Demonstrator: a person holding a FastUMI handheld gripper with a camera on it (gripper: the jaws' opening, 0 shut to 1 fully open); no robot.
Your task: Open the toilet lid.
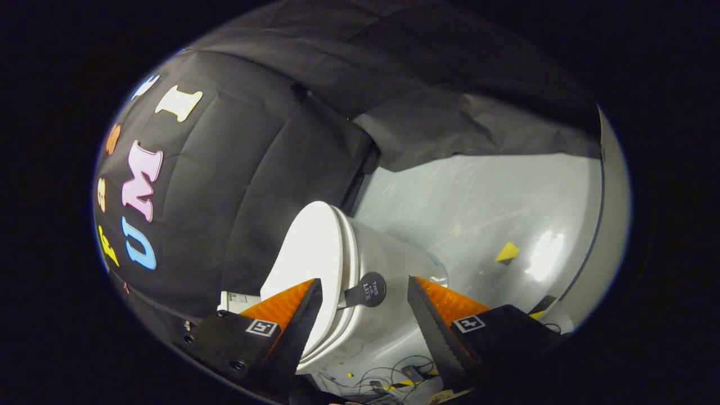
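Observation:
The view is rolled on its side. A white toilet (388, 264) stands on the grey floor, and its white lid (309, 253) lies flat against the seat rim. A round black pull tab (371, 290) sticks out from the lid's edge. My gripper (364, 280) is open, its two fingertips spread wide to either side of that tab. One finger (298, 315) overlaps the lid's front edge, and the other finger (433, 320) is in front of the bowl. Neither finger touches the tab.
Black cloth walls (236, 185) close in behind and beside the toilet. The glossy grey floor (478, 202) carries a small yellow marker (507, 251). Loose cables (394, 378) lie on the floor at the toilet's foot, and a white box (239, 301) sits behind the lid.

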